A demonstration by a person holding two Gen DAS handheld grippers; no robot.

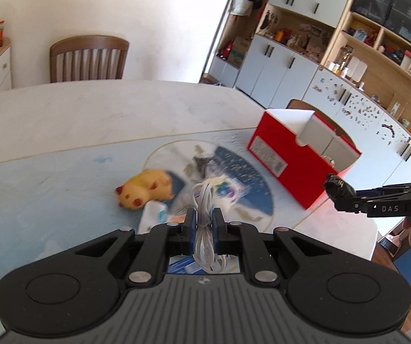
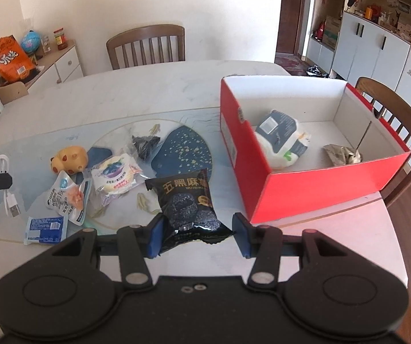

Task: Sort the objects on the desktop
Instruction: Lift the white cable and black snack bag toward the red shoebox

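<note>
My left gripper (image 1: 204, 223) is shut on a coiled white USB cable (image 1: 205, 229) and holds it above the blue mat; the cable also shows in the right wrist view (image 2: 5, 183). My right gripper (image 2: 199, 233) is shut on a black snack packet (image 2: 189, 206) and holds it in front of the red box (image 2: 320, 189). The box holds a white and blue pouch (image 2: 281, 140) and a crumpled wrapper (image 2: 341, 154). A yellow toy (image 2: 69, 160) and several snack packets (image 2: 116, 176) lie on the mat.
The red box (image 1: 285, 163) stands at the right of the white table (image 2: 162, 91). Wooden chairs (image 2: 146, 46) stand at the far side and at the right. A side cabinet (image 2: 53, 68) with a bag and jars is at far left.
</note>
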